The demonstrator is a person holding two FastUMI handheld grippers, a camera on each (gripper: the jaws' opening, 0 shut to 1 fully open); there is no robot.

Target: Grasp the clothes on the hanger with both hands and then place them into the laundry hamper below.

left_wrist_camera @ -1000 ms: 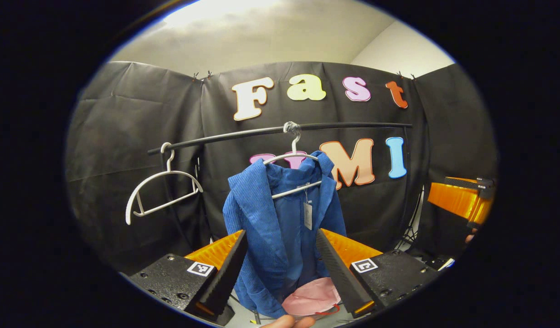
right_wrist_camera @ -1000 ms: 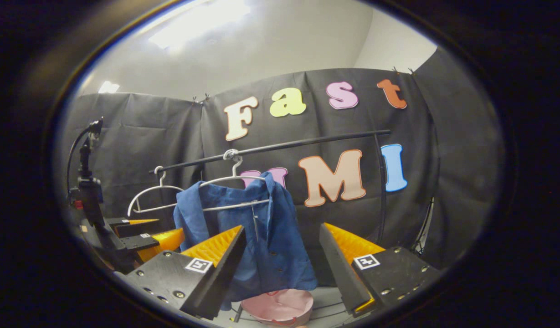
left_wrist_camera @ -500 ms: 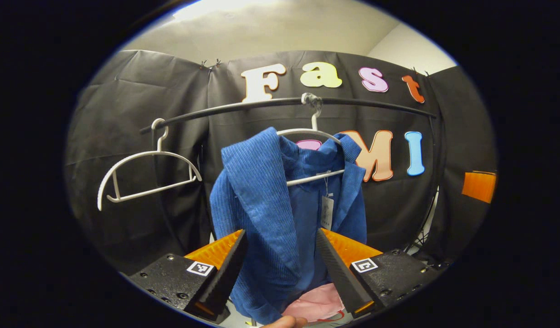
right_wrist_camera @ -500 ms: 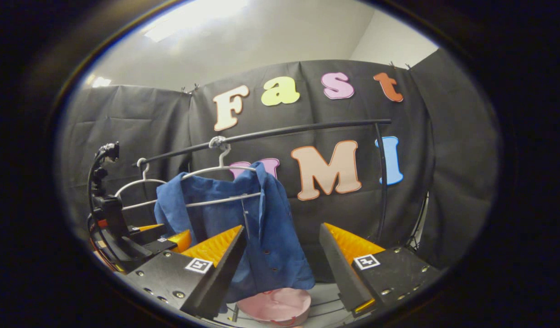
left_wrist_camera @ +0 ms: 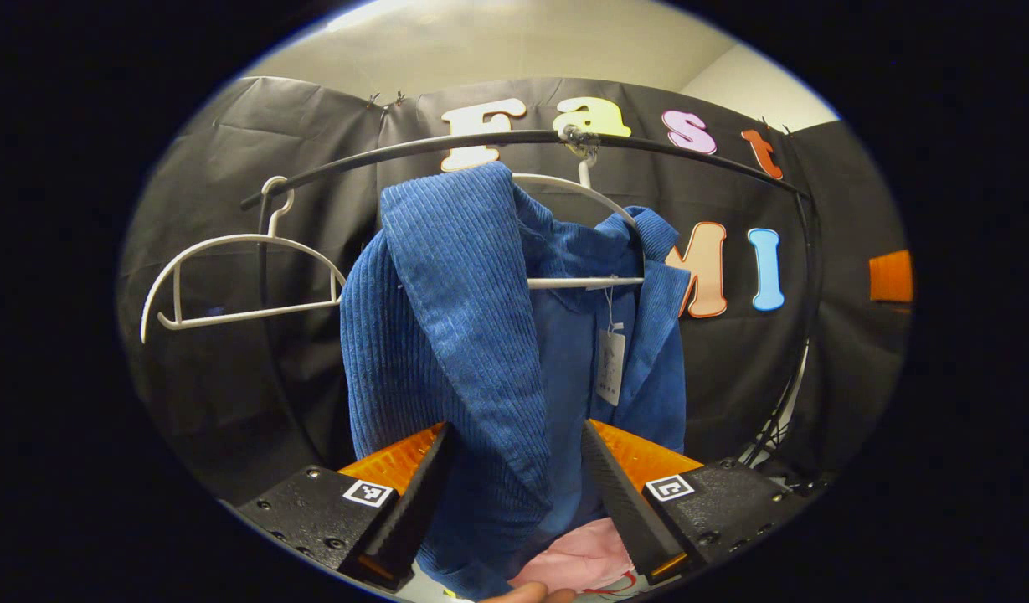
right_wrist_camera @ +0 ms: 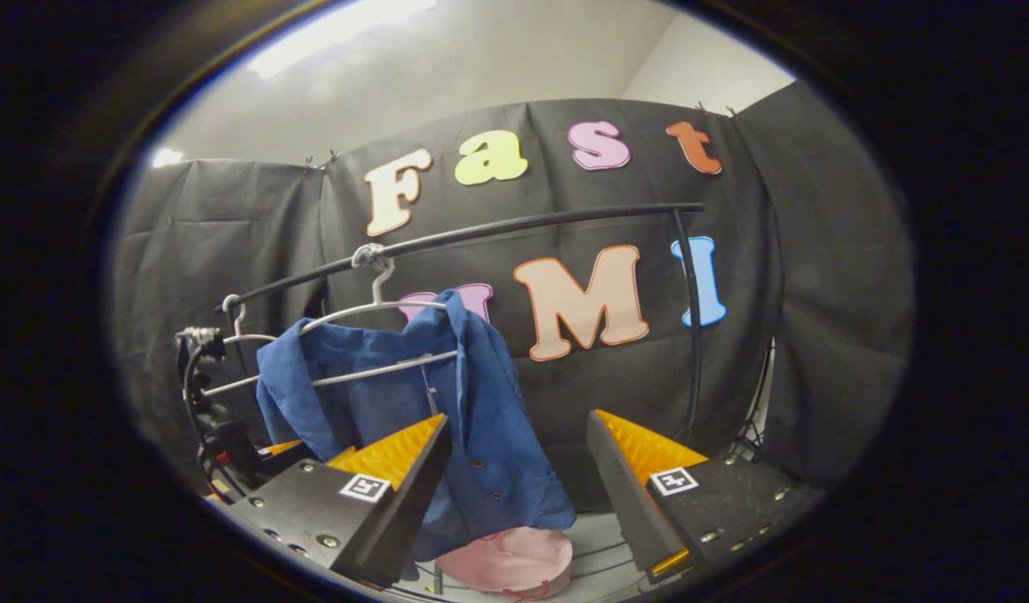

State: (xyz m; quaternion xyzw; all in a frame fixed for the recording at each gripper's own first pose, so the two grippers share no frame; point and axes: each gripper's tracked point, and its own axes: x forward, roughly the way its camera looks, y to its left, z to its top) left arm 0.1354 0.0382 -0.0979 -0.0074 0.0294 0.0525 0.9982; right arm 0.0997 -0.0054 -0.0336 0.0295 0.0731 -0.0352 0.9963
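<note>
Blue corduroy jacket [left_wrist_camera: 472, 335] hanging on white hanger [left_wrist_camera: 581, 280] from black rail [right_wrist_camera: 514, 230], above pink hamper [right_wrist_camera: 506, 561]. Nothing grasped yet; whole task left. Left gripper [left_wrist_camera: 514, 494] wide open, jacket's front edge hanging between fingers, contact not discernible. Right gripper [right_wrist_camera: 518, 494] wide open, empty, off jacket's right side. Spare hanger [left_wrist_camera: 229, 280] alongside, bare.
</note>
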